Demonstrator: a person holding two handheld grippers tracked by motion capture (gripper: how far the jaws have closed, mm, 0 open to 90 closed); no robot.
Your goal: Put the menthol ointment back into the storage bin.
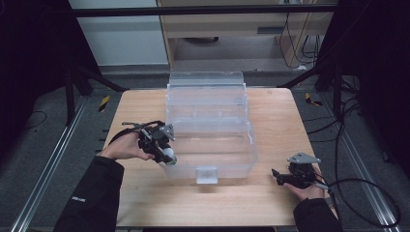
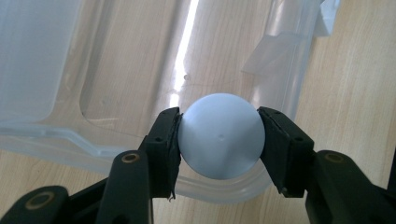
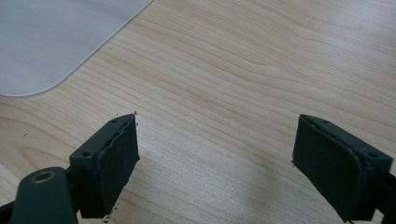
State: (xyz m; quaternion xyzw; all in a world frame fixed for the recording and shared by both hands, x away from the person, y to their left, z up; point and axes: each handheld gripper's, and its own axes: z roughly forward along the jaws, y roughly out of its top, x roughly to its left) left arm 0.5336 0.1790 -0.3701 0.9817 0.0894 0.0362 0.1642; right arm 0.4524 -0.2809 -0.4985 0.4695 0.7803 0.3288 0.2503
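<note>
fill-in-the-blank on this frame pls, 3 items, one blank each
1. The left tool is shut on a white ____.
2. The right tool hangs over bare wood with its jaws ____.
3. The clear bin rests on a ____ table.

Missing words: ball; open; wooden

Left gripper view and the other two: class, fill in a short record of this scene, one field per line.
Held thing: white ball
Holder: left gripper, jaws shut on ball
Ball position: at near left rim of clear plastic bin
Other gripper: right gripper, jaws open, nothing between
Surface: wooden table
</note>
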